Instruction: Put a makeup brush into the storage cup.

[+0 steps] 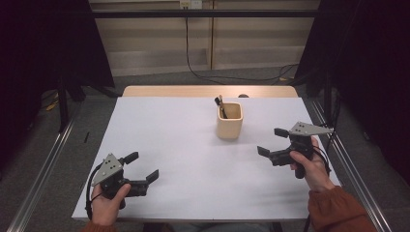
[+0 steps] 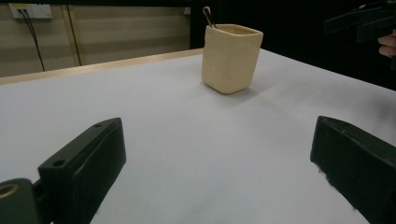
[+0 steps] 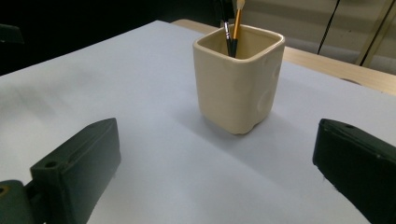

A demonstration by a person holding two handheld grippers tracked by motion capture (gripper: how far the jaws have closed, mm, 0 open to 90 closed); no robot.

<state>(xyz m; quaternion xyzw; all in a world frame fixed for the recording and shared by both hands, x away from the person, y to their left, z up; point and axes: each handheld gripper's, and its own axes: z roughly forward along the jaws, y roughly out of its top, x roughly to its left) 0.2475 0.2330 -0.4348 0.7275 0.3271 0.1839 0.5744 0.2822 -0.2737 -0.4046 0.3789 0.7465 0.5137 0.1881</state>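
Tongs, right [image 1: 270, 142] and left [image 1: 142, 166], are gaping empty, facing cup [image 1: 229, 121] near surface's [image 1: 169, 145] far edge; approach pending, likely needing brushes [image 3: 232, 28] pinched.

A big white table [image 1: 183, 159] stands in the room. A strip of light wood [image 1: 208, 91] runs along its far edge. The floor [image 1: 43, 159] is grey. The back wall [image 1: 154, 38] has pale panels, and a black cable [image 1: 193, 67] hangs down it to the floor. A white socket [image 2: 27, 9] sits up high. Dark curtains [image 1: 43, 43] hang at both sides. Metal rails [image 1: 355, 179] run beside the table.
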